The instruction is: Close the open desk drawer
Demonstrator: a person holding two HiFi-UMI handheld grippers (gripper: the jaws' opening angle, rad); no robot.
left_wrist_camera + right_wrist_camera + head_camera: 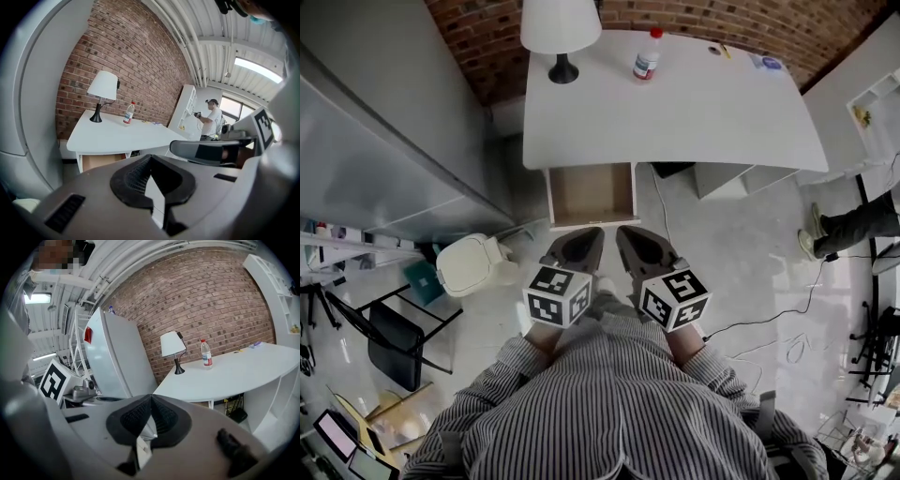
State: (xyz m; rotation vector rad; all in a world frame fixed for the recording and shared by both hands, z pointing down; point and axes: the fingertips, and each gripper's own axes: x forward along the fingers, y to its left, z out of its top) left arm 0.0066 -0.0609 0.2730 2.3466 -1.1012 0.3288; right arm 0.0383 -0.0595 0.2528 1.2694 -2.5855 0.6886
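The white desk (pixel 703 112) stands ahead of me, and its wooden drawer (pixel 592 194) is pulled out at the desk's left front, empty inside. In the left gripper view the drawer (pixel 100 161) shows as a brown front under the desktop. My left gripper (pixel 589 234) and right gripper (pixel 626 234) hang side by side close to my body, just short of the drawer's front edge and not touching it. Both are shut with nothing held: the left gripper's (pixel 150 158) pads meet at the tip, as do the right gripper's (pixel 151 398).
A white lamp (pixel 561 33) and a plastic bottle (pixel 647 54) stand at the desk's back. A grey cabinet (pixel 384 141) lines the left side. A white bin (pixel 469 264) and a black chair (pixel 394 342) sit to my left. A person (pixel 853 225) and a floor cable (pixel 769 314) are to the right.
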